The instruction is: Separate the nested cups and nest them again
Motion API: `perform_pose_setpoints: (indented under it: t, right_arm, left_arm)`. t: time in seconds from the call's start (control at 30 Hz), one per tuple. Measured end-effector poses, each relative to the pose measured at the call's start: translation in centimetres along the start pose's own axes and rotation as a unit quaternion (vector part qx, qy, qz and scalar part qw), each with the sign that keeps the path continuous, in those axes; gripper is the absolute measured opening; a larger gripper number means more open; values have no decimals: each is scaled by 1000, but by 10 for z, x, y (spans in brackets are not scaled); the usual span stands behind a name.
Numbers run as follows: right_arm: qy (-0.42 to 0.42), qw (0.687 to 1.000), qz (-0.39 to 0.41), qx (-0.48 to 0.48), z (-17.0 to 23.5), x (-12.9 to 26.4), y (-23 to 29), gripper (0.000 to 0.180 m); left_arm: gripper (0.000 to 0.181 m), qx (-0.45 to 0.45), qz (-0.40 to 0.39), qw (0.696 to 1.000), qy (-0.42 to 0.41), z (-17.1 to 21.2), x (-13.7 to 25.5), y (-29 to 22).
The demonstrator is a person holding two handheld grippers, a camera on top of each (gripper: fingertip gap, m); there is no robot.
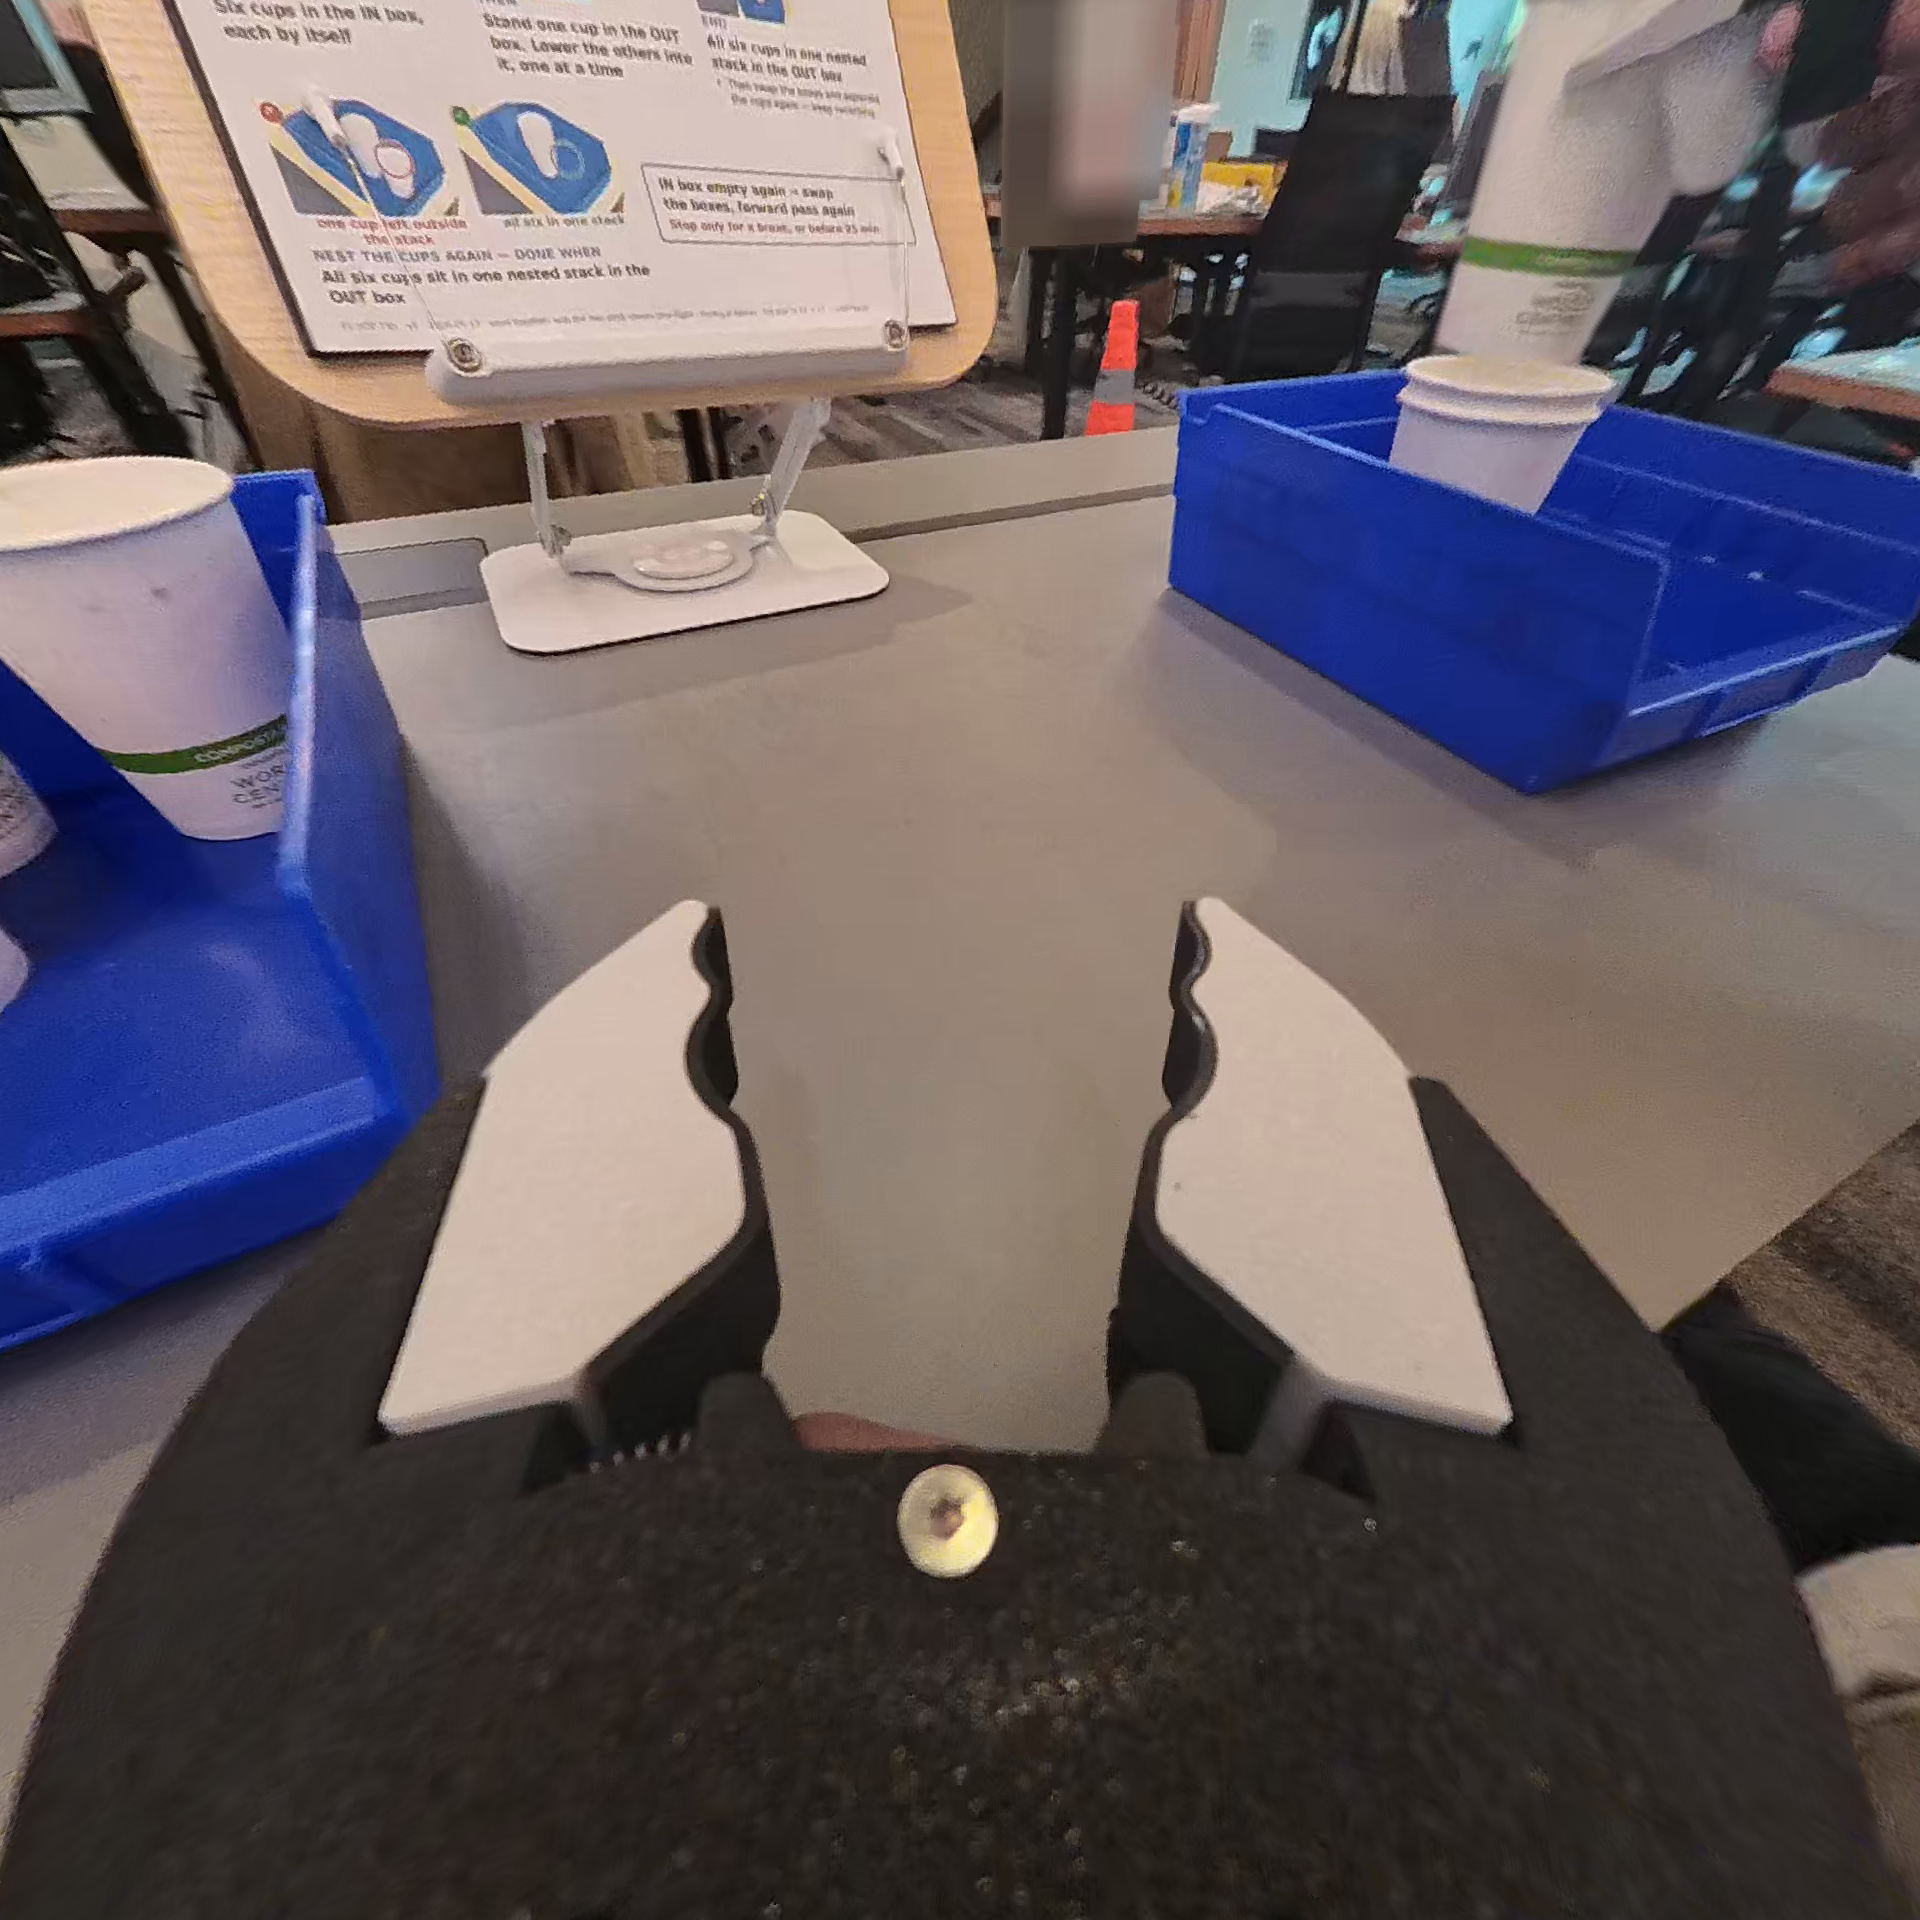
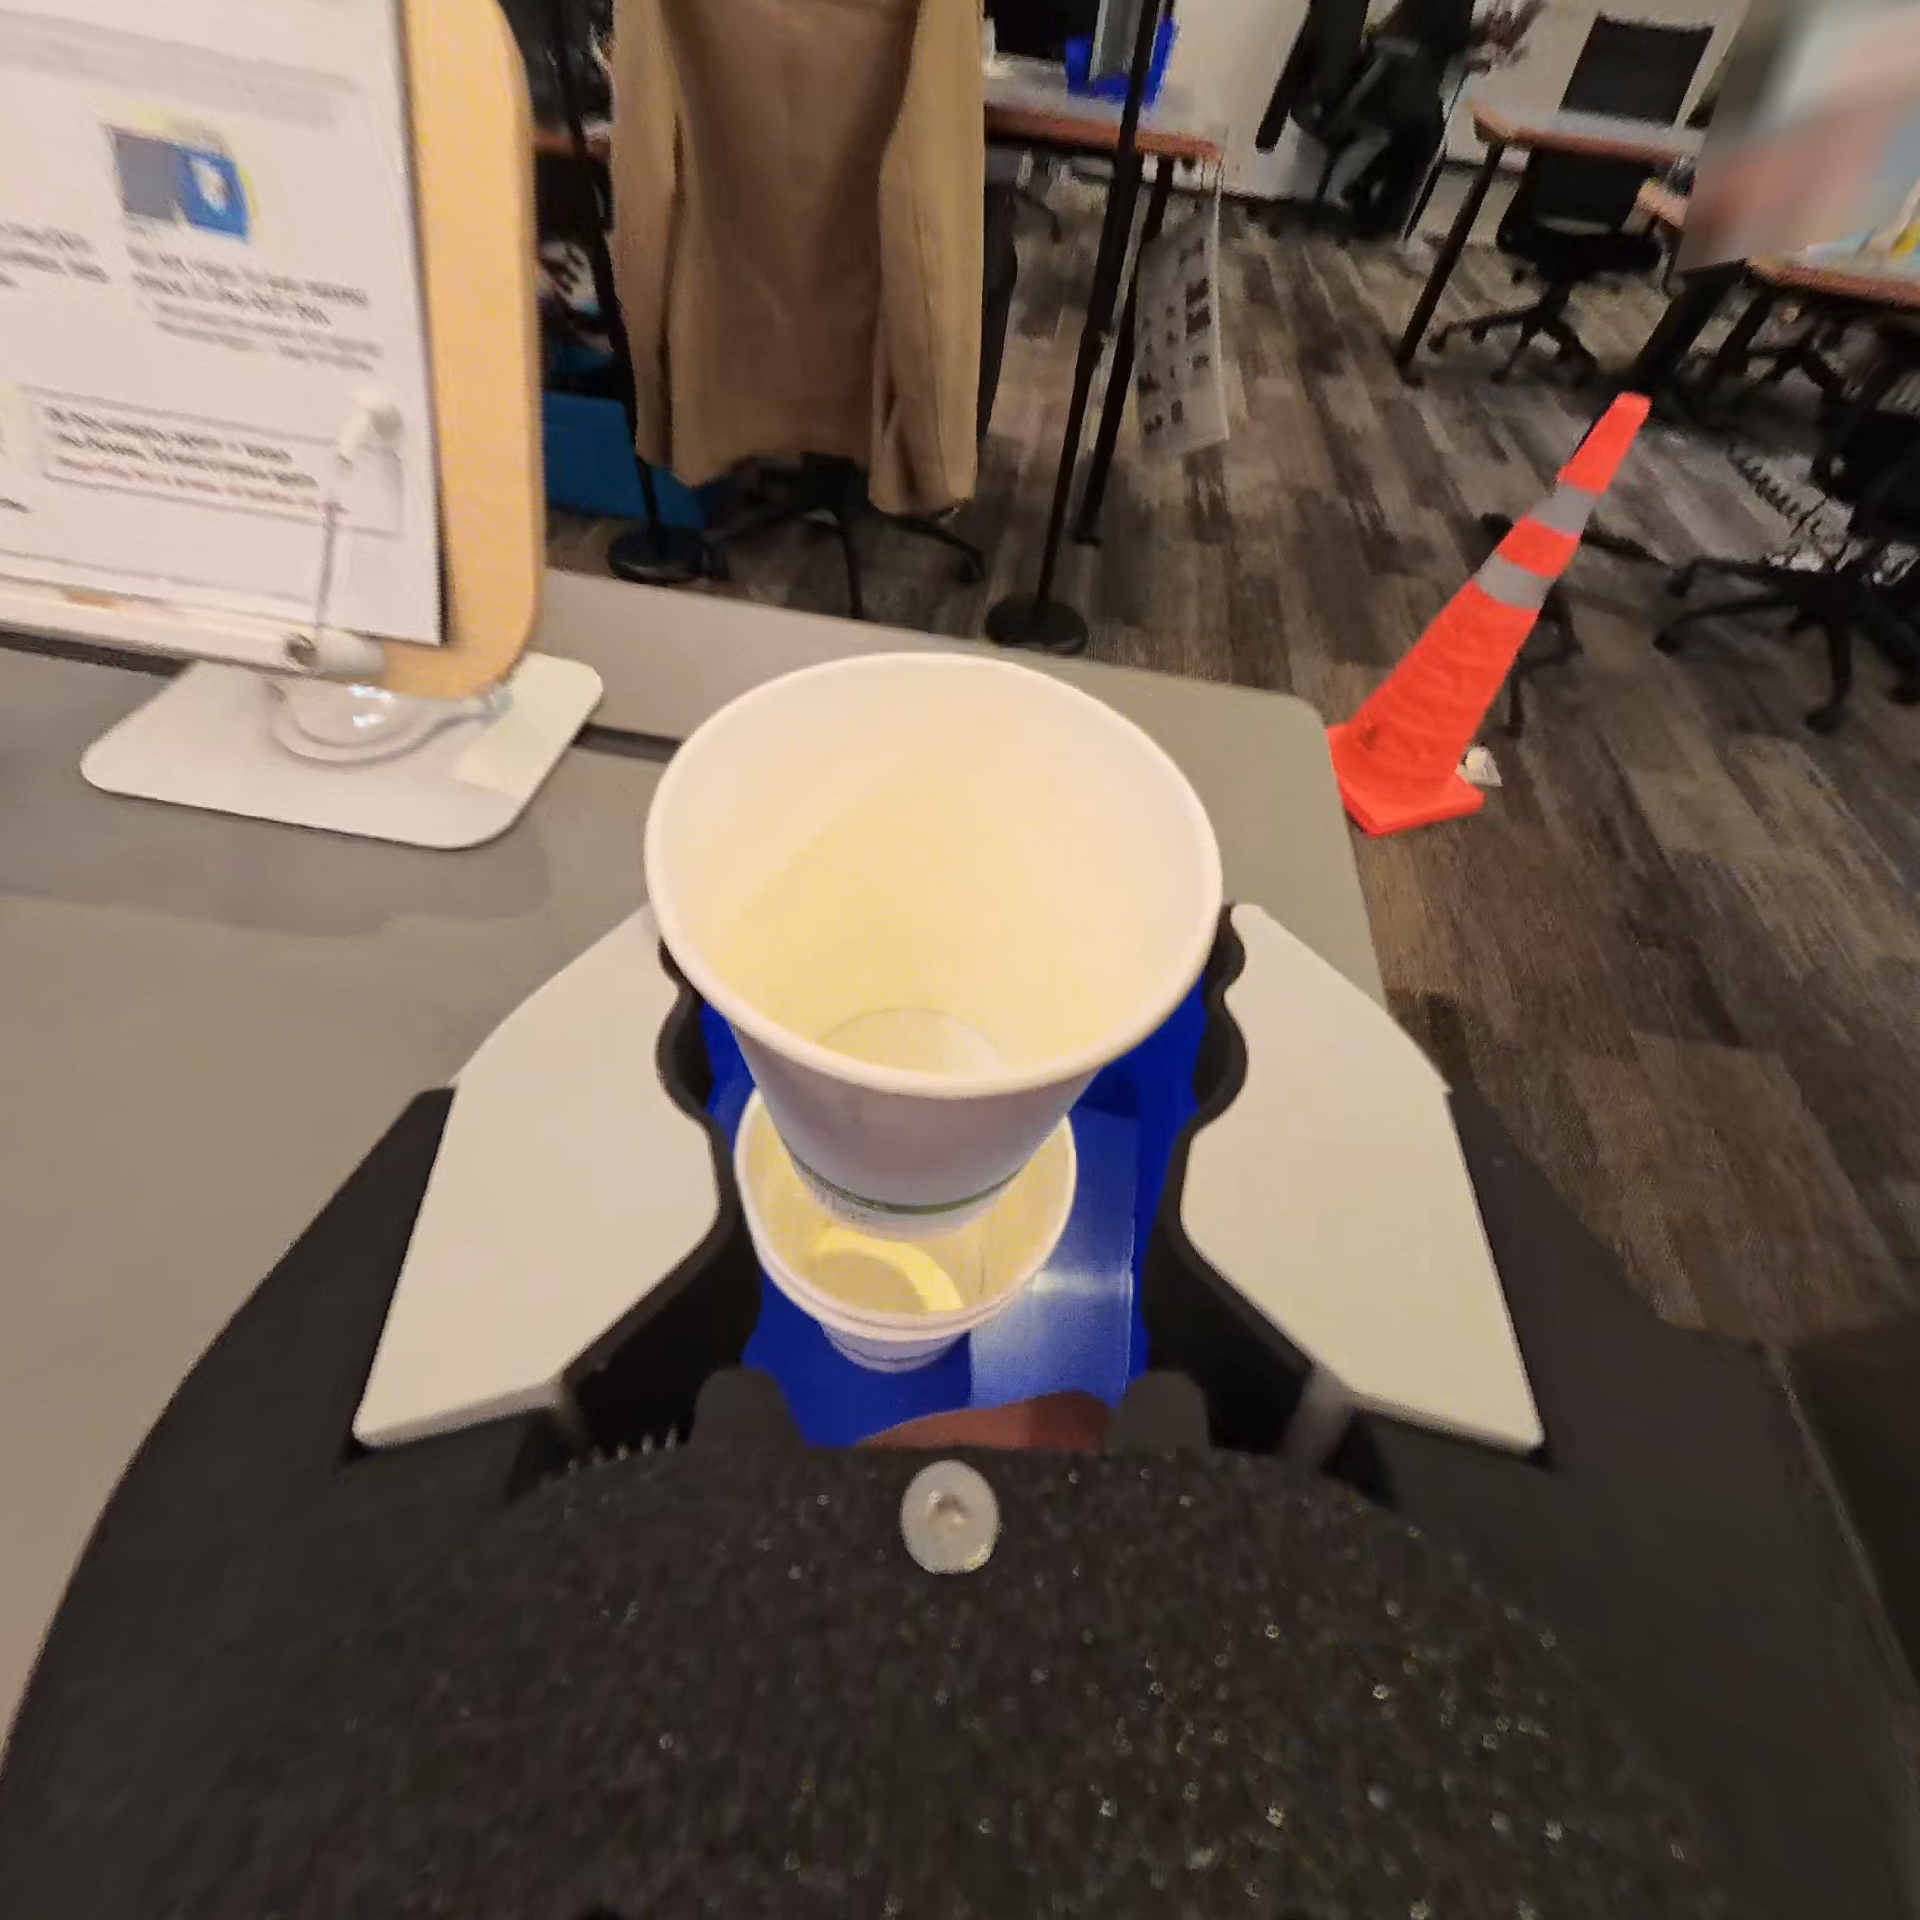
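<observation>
Right hand-held gripper: you are holding a white paper cup between the fingers, jaws clamped on its wall just under the rolled rim. Its base is hanging directly over the mouth of the nested stack, which is standing in the blue bin below. Judgement: you are re-nesting, mid-lowering.

Next move is calling for a straight, centred descent. The cups are thin tapered paper, easily dented, so keep the squeeze light and release only once the cup seats.

Left hand-held gripper: jaws are standing apart, empty, hovering over the smooth grey surface.

Further left, a loose cup is waiting in the other blue bin, rigid moulded plastic.
</observation>
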State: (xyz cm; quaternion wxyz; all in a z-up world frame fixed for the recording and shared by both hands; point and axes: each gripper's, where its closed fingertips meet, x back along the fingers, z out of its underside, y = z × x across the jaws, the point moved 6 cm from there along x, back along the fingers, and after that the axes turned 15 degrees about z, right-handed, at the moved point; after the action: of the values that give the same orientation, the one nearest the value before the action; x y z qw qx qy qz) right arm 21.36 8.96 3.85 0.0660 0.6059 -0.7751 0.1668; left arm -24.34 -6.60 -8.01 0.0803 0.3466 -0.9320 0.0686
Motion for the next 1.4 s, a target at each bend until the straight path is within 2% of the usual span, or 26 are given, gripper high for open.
perform_pose_setpoints:
  t: [0.13, 0.43, 0.87, 1.0, 1.13, 1.23, 1.33, 1.4]
  right_arm:
    - [41, 999, -5, -8, 31, -15, 1, 93]
    - [101, 994, -37, 19, 70, -19, 9, 95]
    - [115, 989, -80, 52, 77, -16, 9, 95]
    - [114, 989, -72, 63, 75, -11, 5, 94]
    - [44, 995, -83, 30, 56, 28, 18, 92]
    - [-29, 986, -159, -36, 47, 79, 60, 89]
    - [-65, 968, -230, -83, 61, 124, 113, 84]
    - [-54, 952, -284, -105, 81, 145, 150, 81]
  left_arm:
    - [80, -18, -3, 1000, 13, 3, -3, -2]
    - [80, -9, 19, 999, 32, 11, -11, -9]
    - [81, 11, 41, 998, 44, 16, -16, -13]
    - [81, 13, 45, 998, 44, 16, -16, -14]
    - [81, 16, 38, 998, 42, 16, -14, -11]
    - [82, 7, 2, 999, 43, 15, -9, 1]
    - [84, 14, -62, 997, 42, 9, 3, 24]
    - [84, 35, -107, 993, 27, -1, 18, 48]
